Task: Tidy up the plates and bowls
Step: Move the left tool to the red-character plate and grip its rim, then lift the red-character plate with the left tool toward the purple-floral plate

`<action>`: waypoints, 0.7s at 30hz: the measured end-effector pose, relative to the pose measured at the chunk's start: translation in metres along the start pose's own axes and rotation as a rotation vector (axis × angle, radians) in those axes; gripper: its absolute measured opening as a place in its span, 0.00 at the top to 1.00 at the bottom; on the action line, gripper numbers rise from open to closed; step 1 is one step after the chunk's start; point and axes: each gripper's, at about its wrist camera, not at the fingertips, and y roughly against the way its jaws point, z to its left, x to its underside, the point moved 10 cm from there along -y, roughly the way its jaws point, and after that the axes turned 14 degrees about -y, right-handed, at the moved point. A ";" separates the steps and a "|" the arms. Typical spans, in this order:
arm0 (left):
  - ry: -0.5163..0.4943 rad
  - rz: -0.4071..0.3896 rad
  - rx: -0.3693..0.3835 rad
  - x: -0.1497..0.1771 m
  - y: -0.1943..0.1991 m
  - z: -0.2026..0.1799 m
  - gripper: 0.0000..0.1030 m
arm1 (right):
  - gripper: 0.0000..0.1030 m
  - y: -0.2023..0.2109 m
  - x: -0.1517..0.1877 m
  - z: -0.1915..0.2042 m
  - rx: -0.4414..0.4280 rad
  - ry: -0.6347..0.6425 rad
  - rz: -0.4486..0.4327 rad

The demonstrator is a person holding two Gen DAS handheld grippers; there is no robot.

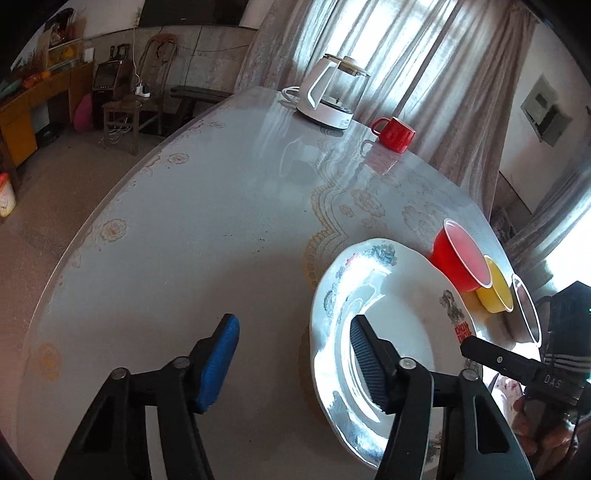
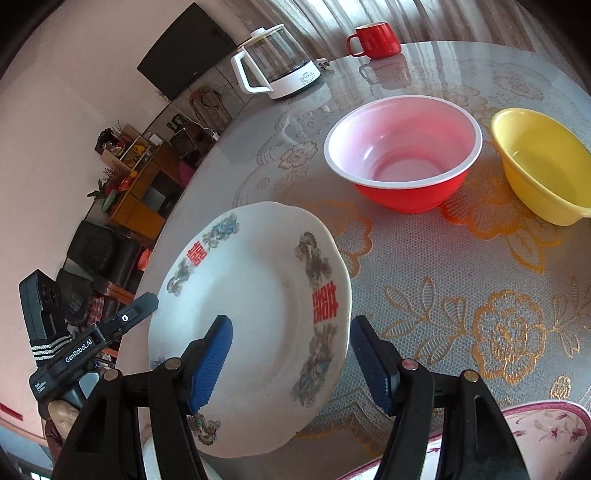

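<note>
A white plate (image 2: 255, 321) with floral sprigs and red characters on its rim sits tilted above the round table (image 2: 443, 280), its near-right edge low over the lace-patterned cover. In the right wrist view the right gripper (image 2: 291, 365) straddles it: the left blue pad (image 2: 212, 363) lies over the plate's inner face and the right pad just beside the outer rim, but whether they pinch the plate cannot be told. In the left wrist view the left gripper (image 1: 295, 363) stands open, its blue left pad (image 1: 219, 363) over bare table and its right finger over the plate's (image 1: 391, 332) well; nothing is pressed between them. Farther back and to the right stand a red bowl (image 2: 404, 153) with a pale pink inside and, just to its right, a yellow bowl (image 2: 543, 162), close together. At the far edge are a white-based glass kettle (image 2: 275, 62) and a red mug (image 2: 375, 35).
</note>
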 end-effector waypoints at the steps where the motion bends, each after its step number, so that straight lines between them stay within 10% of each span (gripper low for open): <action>1: 0.004 0.004 0.007 0.000 -0.002 0.000 0.48 | 0.38 -0.001 -0.001 0.000 0.000 0.004 0.001; 10: -0.044 0.031 0.116 0.001 -0.018 -0.016 0.76 | 0.58 -0.013 -0.002 -0.008 -0.002 0.008 0.021; 21: -0.013 0.073 0.141 0.003 -0.026 -0.021 0.79 | 0.80 -0.013 -0.003 -0.014 0.009 0.009 0.023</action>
